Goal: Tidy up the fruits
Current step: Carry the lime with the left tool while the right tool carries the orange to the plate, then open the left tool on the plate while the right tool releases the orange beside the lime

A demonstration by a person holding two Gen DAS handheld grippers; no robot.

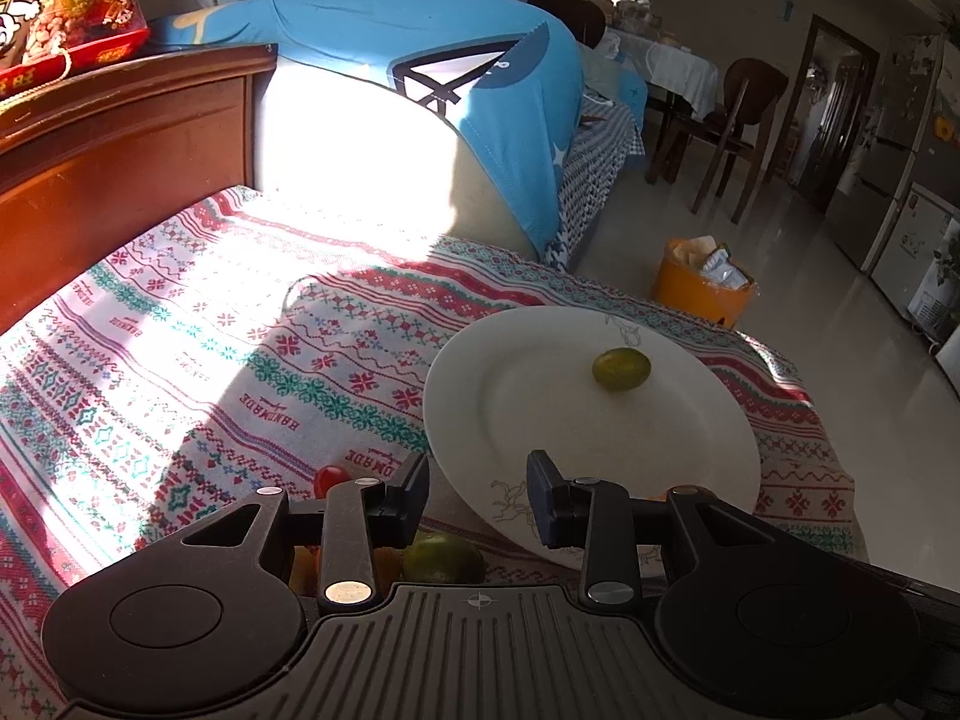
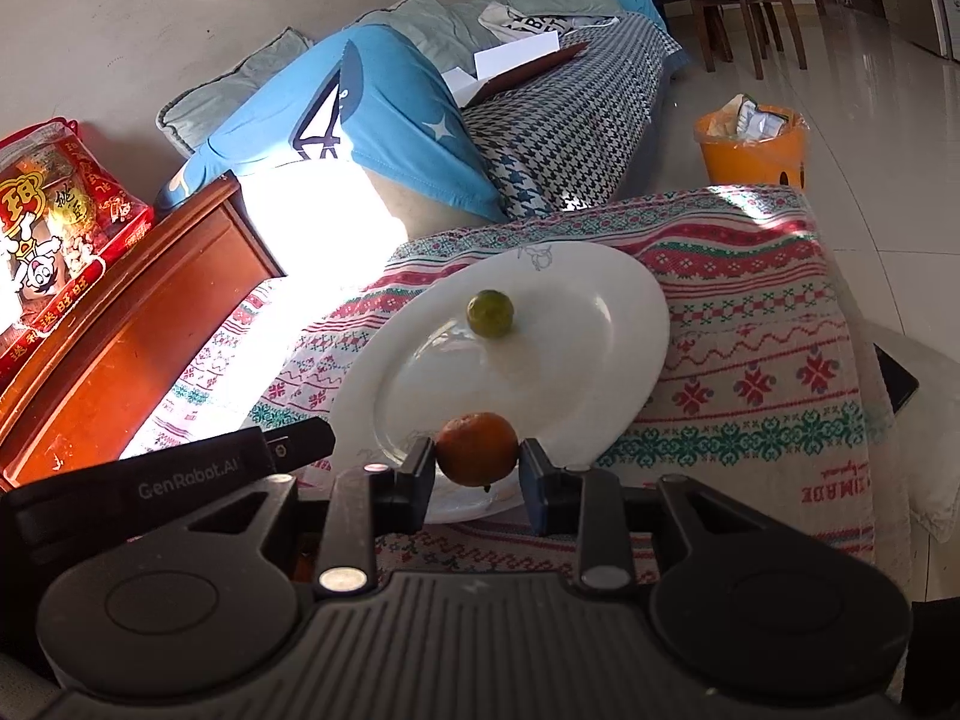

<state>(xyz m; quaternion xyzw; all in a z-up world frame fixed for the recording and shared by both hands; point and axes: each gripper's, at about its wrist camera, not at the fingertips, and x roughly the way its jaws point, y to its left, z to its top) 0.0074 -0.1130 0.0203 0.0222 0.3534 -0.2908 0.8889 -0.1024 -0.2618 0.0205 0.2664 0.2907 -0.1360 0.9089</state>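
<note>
Orange tangerine (image 2: 477,457) sits clenched in the right gripper (image 2: 477,468), poised over the near rim of the white plate (image 2: 600,324); farther in lies a green one (image 2: 490,313). Left gripper (image 1: 478,495) hangs released, empty.

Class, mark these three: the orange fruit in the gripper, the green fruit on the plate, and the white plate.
orange fruit (image 2: 477,449), right wrist view, middle of its skin.
green fruit (image 2: 491,313), right wrist view, its centre.
white plate (image 2: 624,324), right wrist view, bare right rim.

Left gripper (image 1: 478,495) empty, jaws apart, over near rim of white plate (image 1: 528,420). Green citrus (image 1: 621,368) on plate, far side. Second green fruit (image 1: 443,558) near, under fingers.
</note>
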